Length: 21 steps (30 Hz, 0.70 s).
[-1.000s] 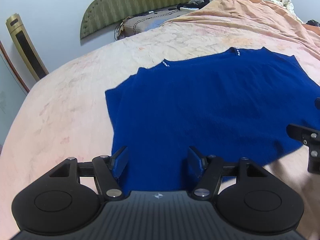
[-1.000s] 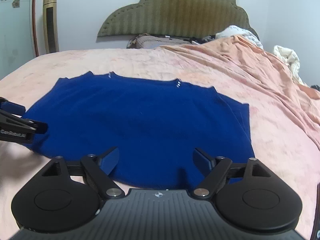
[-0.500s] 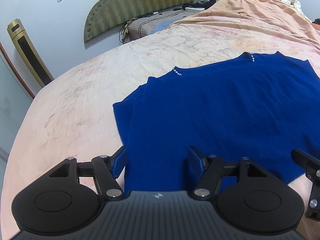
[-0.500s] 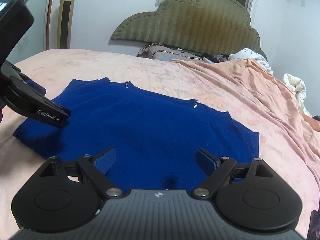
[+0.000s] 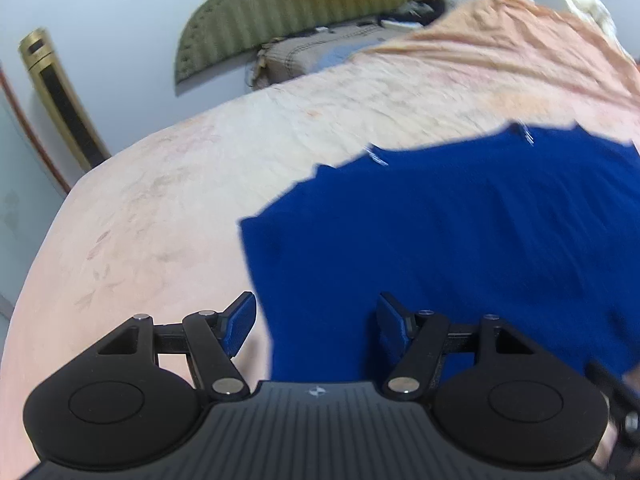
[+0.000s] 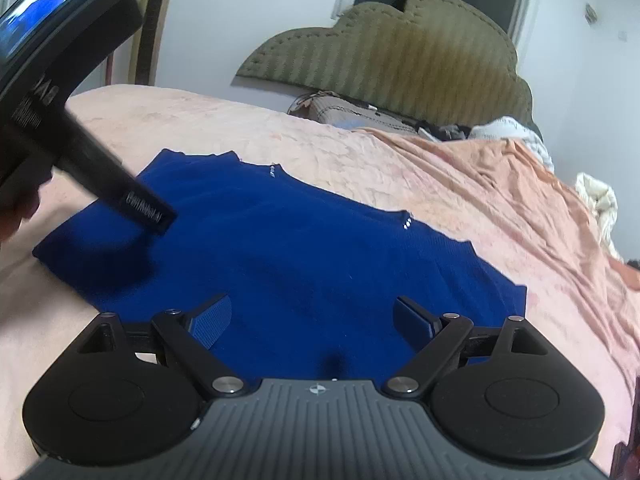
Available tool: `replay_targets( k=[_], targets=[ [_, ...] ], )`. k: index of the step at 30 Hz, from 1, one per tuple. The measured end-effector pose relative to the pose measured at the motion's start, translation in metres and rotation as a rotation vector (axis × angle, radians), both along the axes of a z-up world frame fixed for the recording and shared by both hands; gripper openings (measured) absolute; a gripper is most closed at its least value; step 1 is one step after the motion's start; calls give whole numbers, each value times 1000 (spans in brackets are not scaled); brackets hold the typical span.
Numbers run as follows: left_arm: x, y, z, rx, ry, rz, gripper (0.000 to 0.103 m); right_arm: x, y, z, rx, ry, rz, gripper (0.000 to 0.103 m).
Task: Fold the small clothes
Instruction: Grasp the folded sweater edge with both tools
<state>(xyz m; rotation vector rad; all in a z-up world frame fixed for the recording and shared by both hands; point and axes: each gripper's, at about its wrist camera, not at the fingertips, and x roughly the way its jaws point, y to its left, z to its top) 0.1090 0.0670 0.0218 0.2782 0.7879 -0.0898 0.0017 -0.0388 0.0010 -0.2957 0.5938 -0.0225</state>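
Observation:
A dark blue top (image 5: 440, 248) lies flat on the peach bedsheet (image 5: 168, 208), with small white beads at its neckline (image 6: 407, 224). My left gripper (image 5: 316, 320) hovers open over the top's near left corner. The cloth's left edge runs between its fingers and nothing is pinched. My right gripper (image 6: 314, 320) stands open and wide above the near edge of the blue top (image 6: 320, 256), holding nothing. In the right wrist view a finger (image 6: 148, 212) of the left gripper reaches over the top's left part. A blurred piece of the right gripper (image 5: 616, 396) shows in the left wrist view.
A crumpled orange blanket (image 6: 500, 184) covers the bed's right side. A green headboard (image 6: 392, 44), a pillow (image 6: 340, 110) and loose clothes (image 6: 504, 128) are at the far end. A gold floor-standing unit (image 5: 60, 100) stands by the wall on the left.
The left gripper has drifted toward the top's left edge, so the cloth sits further right in its view. The right view has rolled, and the left gripper now looms larger at its upper left.

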Motion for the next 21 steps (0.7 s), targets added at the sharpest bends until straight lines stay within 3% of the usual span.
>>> replay_targets(
  k=[2,10,17,21],
  targets=[
    [11,18,3,-46,13,29,73,-1,5,-1,-22,-5,11,92],
    [50,81,1,-202,76,82,73,-12,39,-8,-101,-15,138,93],
    [83,111,-17,-436,196,20,73,-22,86,-24,-151,37,276,92],
    [100,110,-31,-508,270,-27,73,-29,113,-37,-266,16,319,92]
  ],
)
